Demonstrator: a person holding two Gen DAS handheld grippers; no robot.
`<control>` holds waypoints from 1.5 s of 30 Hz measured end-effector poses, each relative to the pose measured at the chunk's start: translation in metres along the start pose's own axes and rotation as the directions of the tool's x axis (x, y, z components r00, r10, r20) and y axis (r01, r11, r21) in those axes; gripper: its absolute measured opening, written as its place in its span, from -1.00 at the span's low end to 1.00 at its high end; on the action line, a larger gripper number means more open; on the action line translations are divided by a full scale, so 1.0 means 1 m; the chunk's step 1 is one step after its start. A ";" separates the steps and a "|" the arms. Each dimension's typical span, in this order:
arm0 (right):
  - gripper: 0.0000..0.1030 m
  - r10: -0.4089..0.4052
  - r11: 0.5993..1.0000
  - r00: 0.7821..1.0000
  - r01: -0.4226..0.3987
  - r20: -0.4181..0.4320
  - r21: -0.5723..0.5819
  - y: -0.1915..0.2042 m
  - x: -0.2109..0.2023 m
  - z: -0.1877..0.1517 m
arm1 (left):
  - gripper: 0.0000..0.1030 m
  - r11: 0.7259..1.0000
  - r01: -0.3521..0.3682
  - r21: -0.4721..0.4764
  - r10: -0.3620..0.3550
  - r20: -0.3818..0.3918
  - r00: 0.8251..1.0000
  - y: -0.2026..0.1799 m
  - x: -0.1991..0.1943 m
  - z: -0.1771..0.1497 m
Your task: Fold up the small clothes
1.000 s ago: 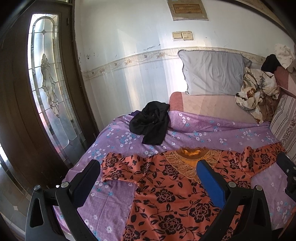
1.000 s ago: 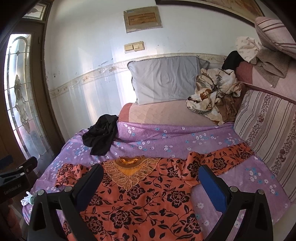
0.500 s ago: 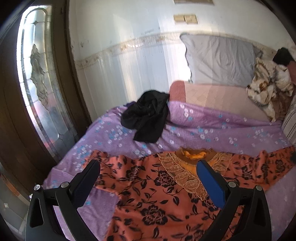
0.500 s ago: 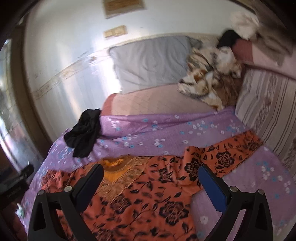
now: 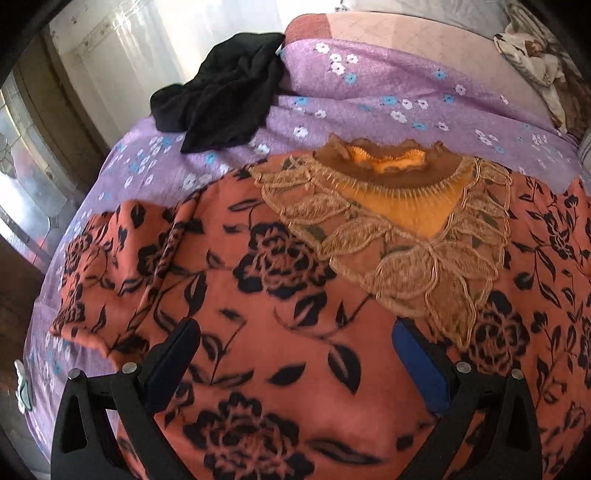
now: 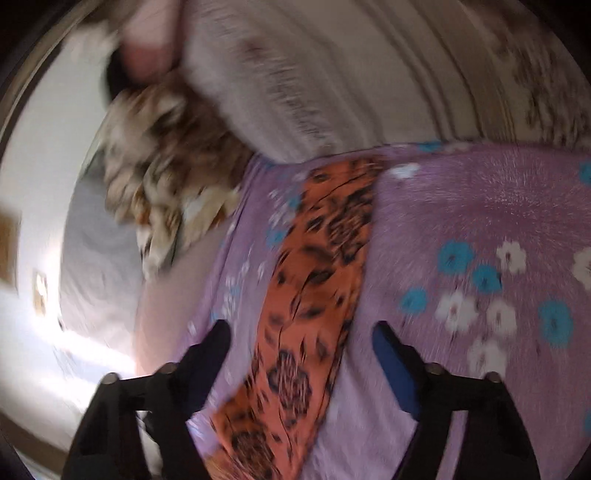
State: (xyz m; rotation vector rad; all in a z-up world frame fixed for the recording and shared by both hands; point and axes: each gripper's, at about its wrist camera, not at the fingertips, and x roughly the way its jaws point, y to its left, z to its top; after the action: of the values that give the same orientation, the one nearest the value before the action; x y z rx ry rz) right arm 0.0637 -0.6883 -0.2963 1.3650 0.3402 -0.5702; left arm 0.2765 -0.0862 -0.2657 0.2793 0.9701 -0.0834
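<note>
An orange top with black roses (image 5: 280, 288) and a lace neckline (image 5: 402, 229) lies spread flat on the purple flowered bedsheet (image 5: 369, 85). Its left sleeve (image 5: 114, 258) lies folded near the bed's left edge. My left gripper (image 5: 295, 332) is open, low over the top's chest, fingers either side of the fabric. In the blurred right wrist view the top's right sleeve (image 6: 317, 280) lies stretched out on the sheet (image 6: 480, 221). My right gripper (image 6: 301, 332) is open, its fingers straddling the sleeve, close above it.
A crumpled black garment (image 5: 225, 92) lies at the bed's far left. A pink pillow (image 5: 399, 33) sits behind the sheet. A patterned cloth bundle (image 6: 166, 177) and a striped cushion (image 6: 351, 74) lie beyond the sleeve. A door with glass (image 5: 26, 177) is to the left.
Both grippers dropped down and forward toward the bed. The left one now hovers over the top's chest. The right one swung right and rolled, now over the right sleeve.
</note>
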 end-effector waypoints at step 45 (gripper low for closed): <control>-0.81 0.293 0.758 0.681 -0.593 -0.672 -0.270 0.233 0.083 -0.417 | 1.00 0.932 -0.146 -0.333 0.195 0.119 0.974 0.177 -0.040 -0.005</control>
State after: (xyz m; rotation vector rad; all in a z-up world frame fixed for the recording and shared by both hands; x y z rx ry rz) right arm 0.3037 -0.2723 -0.2285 1.0513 0.5766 0.3915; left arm 0.2839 0.0836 -0.2006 0.0526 0.7910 0.2112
